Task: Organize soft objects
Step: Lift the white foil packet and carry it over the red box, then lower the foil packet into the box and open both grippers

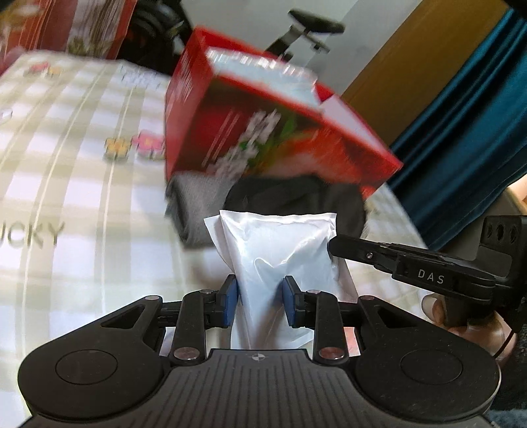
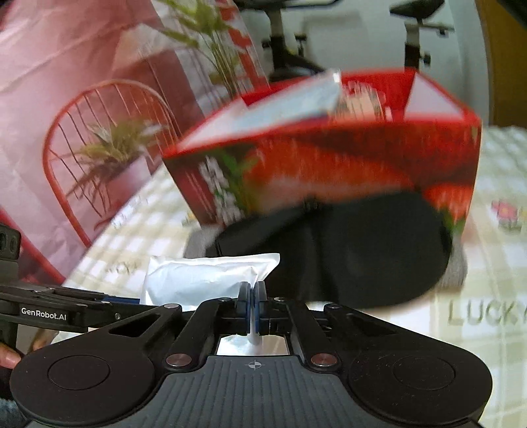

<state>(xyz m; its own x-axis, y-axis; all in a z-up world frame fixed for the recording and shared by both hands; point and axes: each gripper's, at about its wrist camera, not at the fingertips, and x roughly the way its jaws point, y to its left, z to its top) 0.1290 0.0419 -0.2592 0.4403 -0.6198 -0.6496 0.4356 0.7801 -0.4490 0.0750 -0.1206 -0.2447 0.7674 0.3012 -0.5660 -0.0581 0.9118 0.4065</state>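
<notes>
Checked bedspread (image 1: 82, 184) across the left half of the left wrist view: pale green and white squares, small flower motifs, grey lettering at left edge. Red printed panel (image 1: 66, 26) standing in the upper left corner. Centre frame: red box (image 1: 263, 131), open top, flower print on its side, tilted and blurred, with grey and black folded cloth (image 1: 296, 197) heaped against its lower edge. Lower centre: white soft pouch (image 1: 280, 250) upright, left gripper (image 1: 260, 301) clamped on its lower part, blue pads (image 1: 230, 299) pressing both sides. Right gripper (image 1: 332, 245) entering from right edge, tip at the pouch's right side, hand under it. Upper right: exercise-bike seat, wooden door, teal curtain (image 1: 467, 131).

Right wrist view, left side: pink backdrop (image 2: 49, 66) printed with a red wire chair and grasses, left gripper's arm low at left edge. Centre: pouch (image 2: 204, 280) lying sideways above the bedspread (image 2: 494, 329), right gripper (image 2: 253, 311) shut tight on the pouch's thin sealed edge. Behind: red box (image 2: 329, 158) over black cloth (image 2: 362, 256). Top: bike frame against white wall. Right: bedspread with "LUCKY" print.
</notes>
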